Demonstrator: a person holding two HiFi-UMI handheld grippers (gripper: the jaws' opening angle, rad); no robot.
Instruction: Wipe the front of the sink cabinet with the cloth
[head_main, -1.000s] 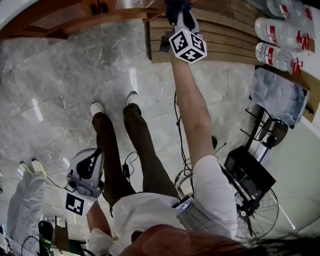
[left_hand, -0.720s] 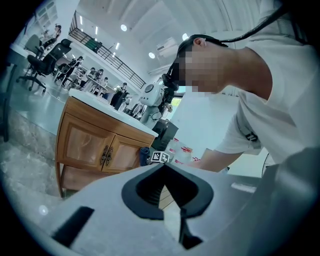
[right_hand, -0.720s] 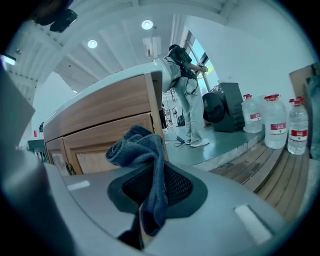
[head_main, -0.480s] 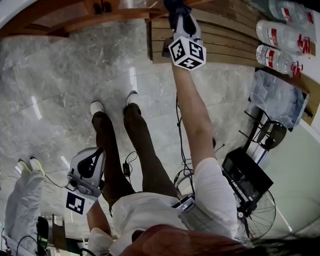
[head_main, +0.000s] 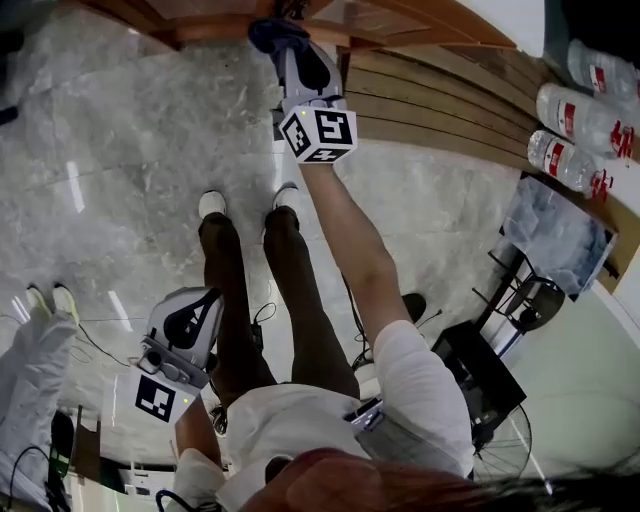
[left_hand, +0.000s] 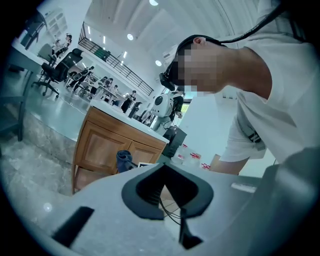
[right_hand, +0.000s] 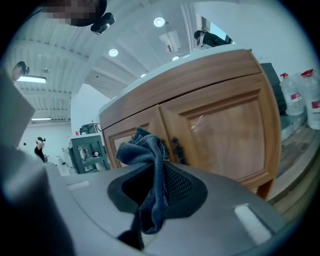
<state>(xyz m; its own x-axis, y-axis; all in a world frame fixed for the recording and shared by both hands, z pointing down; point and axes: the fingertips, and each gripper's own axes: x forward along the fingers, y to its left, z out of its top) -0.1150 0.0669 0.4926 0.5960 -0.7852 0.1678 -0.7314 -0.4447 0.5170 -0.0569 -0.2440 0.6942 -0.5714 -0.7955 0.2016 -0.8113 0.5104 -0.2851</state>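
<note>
Grey marble floor (head_main: 130, 150) fills most of the head view. Wooden sink cabinet (right_hand: 220, 125) runs along the top edge of that view; in the right gripper view it shows 2 panel doors w/ dark handles (right_hand: 177, 150) near the seam btw them. Slatted wood platform (head_main: 450, 100) lies on the floor just right of the cabinet, w/ water bottles (head_main: 575, 110) at its far end. A fan (head_main: 505, 450) lies lower right.

Person stands facing the cabinet, right arm (head_main: 350, 250) stretched straight out toward it. A 2nd person's legs (head_main: 40, 360) show at the left edge.

Right gripper (right_hand: 150, 200): jaws clamped on the dark blue cloth (right_hand: 145, 147). Cloth bunches up past the jaw tips, a tail hangs down btw them. Bunch sits at the cabinet front, by the door seam & handles; can't tell if it actually touches the wood.

Left gripper (left_hand: 162, 170): held low at the person's left side, over the floor, well apart from the cabinet. Jaws drawn together, nothing btw them, only floor & thin cables seen thru the narrow gap.
</note>
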